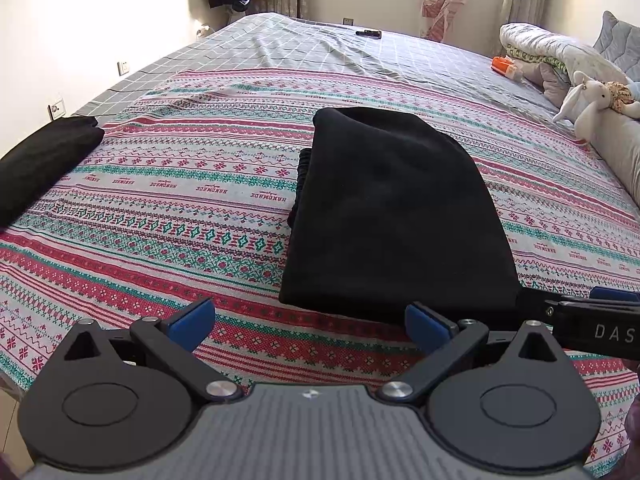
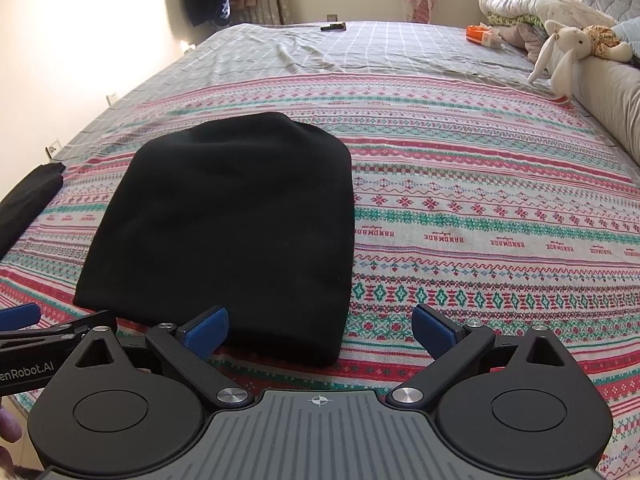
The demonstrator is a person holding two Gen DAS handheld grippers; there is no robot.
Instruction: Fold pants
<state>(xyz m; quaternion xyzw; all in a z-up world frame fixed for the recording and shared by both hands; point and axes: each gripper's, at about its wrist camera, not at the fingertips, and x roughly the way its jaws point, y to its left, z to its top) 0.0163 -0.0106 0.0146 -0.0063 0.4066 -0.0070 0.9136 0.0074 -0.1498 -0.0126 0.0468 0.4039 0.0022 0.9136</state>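
Black pants (image 1: 394, 216) lie folded into a thick bundle on the patterned bedspread (image 1: 168, 216), the ribbed waistband peeking out on the bundle's left side. My left gripper (image 1: 310, 326) is open just short of the bundle's near edge, holding nothing. In the right wrist view the same pants (image 2: 228, 232) fill the middle left. The right gripper (image 2: 320, 330) is open at the bundle's near right corner, its left pad (image 2: 206, 332) over the cloth edge. Each gripper shows in the other's view: the right gripper (image 1: 592, 316) and the left gripper (image 2: 36, 328).
A second folded black garment (image 1: 44, 160) lies at the bed's left edge. At the far right sit a rolled quilt (image 1: 560, 52), a plush rabbit (image 1: 588, 96), an orange-and-white packet (image 1: 506, 66) and a long beige cushion (image 2: 612, 96). A dark remote (image 1: 368, 34) rests far back.
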